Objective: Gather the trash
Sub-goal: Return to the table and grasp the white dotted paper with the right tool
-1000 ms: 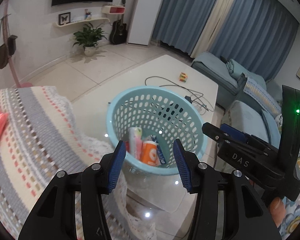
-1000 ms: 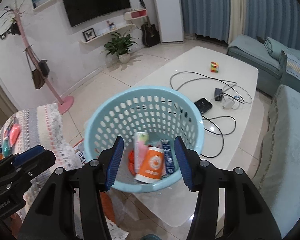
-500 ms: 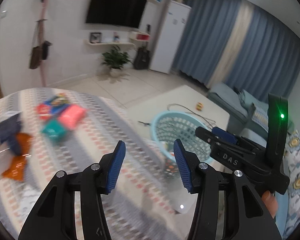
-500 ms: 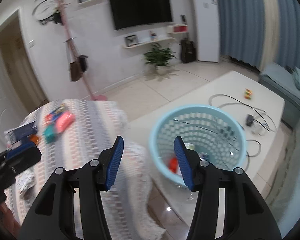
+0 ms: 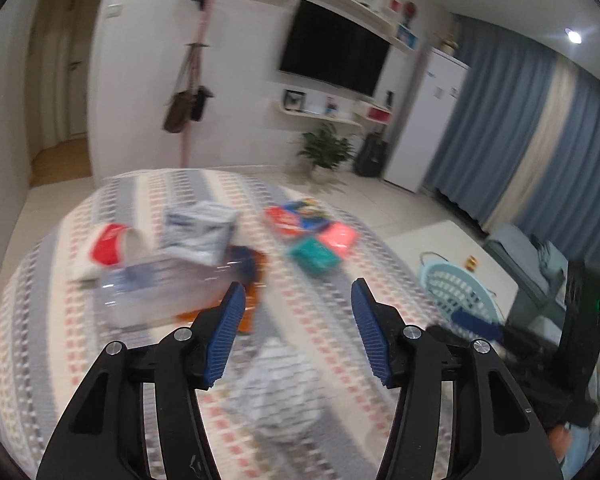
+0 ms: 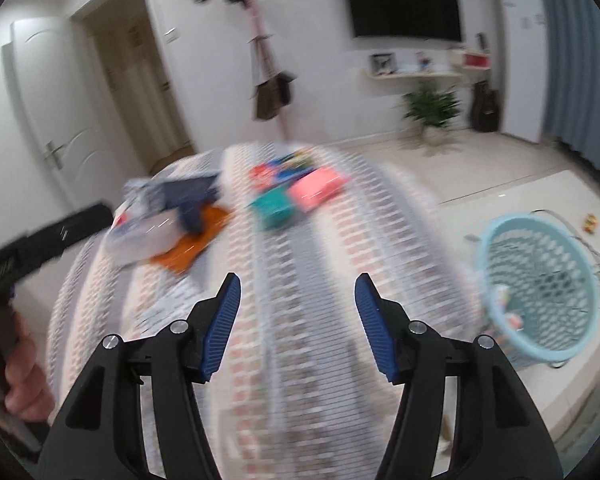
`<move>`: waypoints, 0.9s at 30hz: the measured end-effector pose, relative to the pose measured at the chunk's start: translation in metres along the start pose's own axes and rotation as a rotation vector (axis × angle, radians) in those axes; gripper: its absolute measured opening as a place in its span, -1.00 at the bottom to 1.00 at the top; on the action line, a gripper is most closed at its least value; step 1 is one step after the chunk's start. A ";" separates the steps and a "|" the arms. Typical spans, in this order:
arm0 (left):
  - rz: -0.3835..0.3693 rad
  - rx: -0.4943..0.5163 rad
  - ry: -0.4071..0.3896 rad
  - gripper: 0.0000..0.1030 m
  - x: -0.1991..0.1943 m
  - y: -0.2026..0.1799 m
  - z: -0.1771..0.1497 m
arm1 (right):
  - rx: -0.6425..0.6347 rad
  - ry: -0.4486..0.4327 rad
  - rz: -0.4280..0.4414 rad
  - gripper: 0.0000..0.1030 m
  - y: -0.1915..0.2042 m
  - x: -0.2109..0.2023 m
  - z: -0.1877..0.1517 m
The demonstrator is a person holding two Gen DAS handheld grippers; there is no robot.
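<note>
No text, label, brand or number is showing clearly enough to read in either view. Motion blur is smearing the printing on the white-and-blue packet [image 5: 199, 233] and the red-and-white wrapper [image 5: 110, 246] lying on the striped cloth [image 5: 320, 320] into illegible marks.

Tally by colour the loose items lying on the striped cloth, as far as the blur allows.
Red: 2, red-and-white cup and red packet
Pink: 1, pink packet
Teal: 1, teal packet
Orange: 1, orange wrapper
Clear: 1, clear bottle
White and blue: 1, white-blue pack
Total: 7; blur may hide more.
</note>
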State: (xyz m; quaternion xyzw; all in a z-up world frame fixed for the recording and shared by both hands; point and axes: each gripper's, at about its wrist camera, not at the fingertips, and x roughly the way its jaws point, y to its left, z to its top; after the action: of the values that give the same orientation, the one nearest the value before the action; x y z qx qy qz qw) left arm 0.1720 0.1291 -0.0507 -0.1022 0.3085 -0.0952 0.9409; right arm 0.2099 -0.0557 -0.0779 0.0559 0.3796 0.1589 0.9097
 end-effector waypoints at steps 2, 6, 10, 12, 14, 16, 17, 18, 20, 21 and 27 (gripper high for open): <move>0.022 -0.024 -0.007 0.03 -0.006 0.016 -0.001 | -0.017 0.034 0.039 0.09 0.017 0.009 -0.006; 0.078 -0.041 -0.010 0.03 -0.009 0.047 -0.003 | -0.056 0.100 0.103 0.09 0.051 0.024 -0.019; 0.120 -0.083 0.010 0.03 0.001 0.085 -0.001 | -0.065 0.151 0.129 0.09 0.072 0.039 -0.036; 0.124 -0.100 0.022 0.03 0.007 0.101 0.002 | -0.060 0.170 0.139 0.09 0.075 0.042 -0.041; 0.128 -0.110 0.035 0.03 0.014 0.113 0.007 | -0.044 0.194 0.153 0.09 0.078 0.048 -0.045; 0.132 -0.107 0.046 0.03 0.021 0.119 0.012 | -0.026 0.220 0.174 0.09 0.080 0.054 -0.047; 0.129 -0.099 0.055 0.03 0.025 0.120 0.015 | -0.011 0.238 0.187 0.09 0.081 0.058 -0.047; 0.127 -0.092 0.064 0.03 0.029 0.121 0.016 | 0.006 0.259 0.199 0.09 0.081 0.063 -0.048; 0.123 -0.068 0.093 0.03 0.041 0.123 0.016 | 0.018 0.258 0.192 0.09 0.082 0.066 -0.046; 0.126 -0.057 0.103 0.03 0.046 0.123 0.017 | 0.012 0.259 0.184 0.09 0.084 0.068 -0.044; 0.137 -0.002 0.113 0.04 0.055 0.119 0.018 | -0.045 0.211 0.095 -0.44 0.096 0.075 -0.042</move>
State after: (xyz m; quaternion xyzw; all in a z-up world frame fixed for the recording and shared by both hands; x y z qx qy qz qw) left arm 0.2399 0.2330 -0.0969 -0.0762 0.3673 -0.0360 0.9263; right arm 0.2058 0.0591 -0.1365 0.0362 0.4665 0.2155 0.8571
